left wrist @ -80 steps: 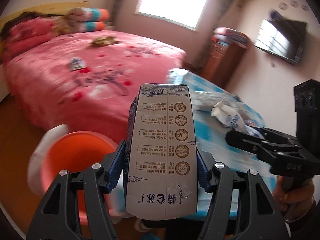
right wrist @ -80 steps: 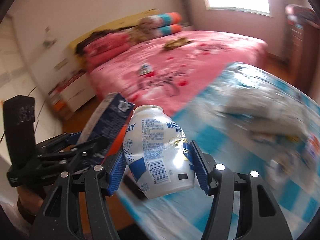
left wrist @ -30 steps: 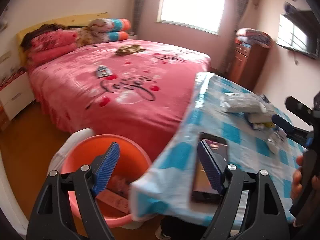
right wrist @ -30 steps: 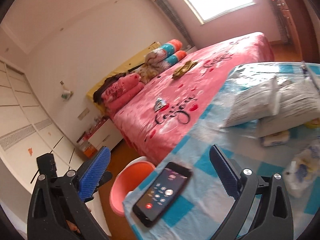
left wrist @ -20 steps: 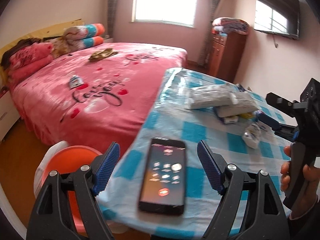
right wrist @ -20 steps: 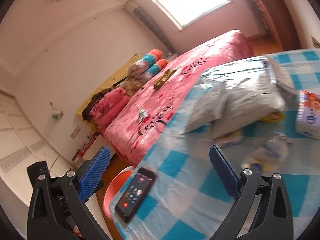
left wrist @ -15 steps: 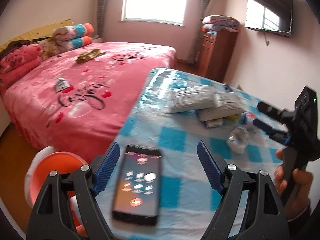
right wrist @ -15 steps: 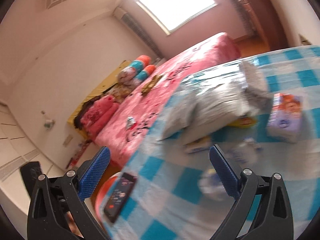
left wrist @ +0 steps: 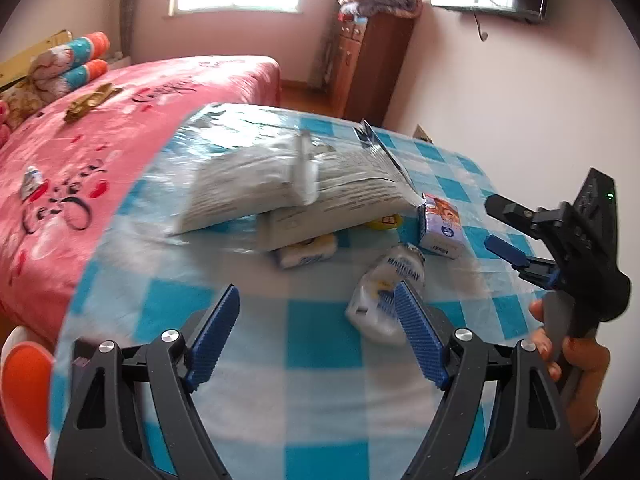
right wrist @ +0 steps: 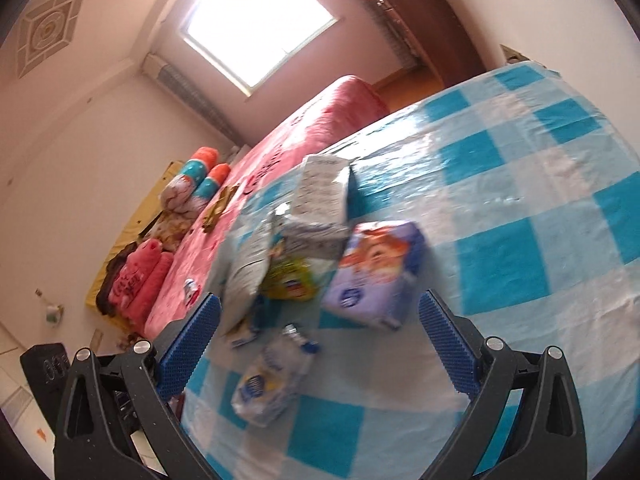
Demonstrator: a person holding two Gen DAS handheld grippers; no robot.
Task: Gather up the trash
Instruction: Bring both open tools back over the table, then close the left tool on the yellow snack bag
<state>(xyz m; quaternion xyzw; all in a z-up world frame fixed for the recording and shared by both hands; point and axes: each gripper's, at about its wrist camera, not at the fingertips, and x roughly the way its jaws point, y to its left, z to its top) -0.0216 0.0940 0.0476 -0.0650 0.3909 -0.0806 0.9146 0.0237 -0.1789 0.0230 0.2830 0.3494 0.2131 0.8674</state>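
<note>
Left wrist view: both the left gripper (left wrist: 316, 334) and right gripper (right wrist: 318, 348) gape empty; the crushed bottle (left wrist: 386, 294), packets (left wrist: 288, 188) (mid-table) remain uncollected.

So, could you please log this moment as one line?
left gripper: open, empty | right gripper: open, empty | crushed clear plastic bottle: lying on checked table | orange bin: beside table
</note>
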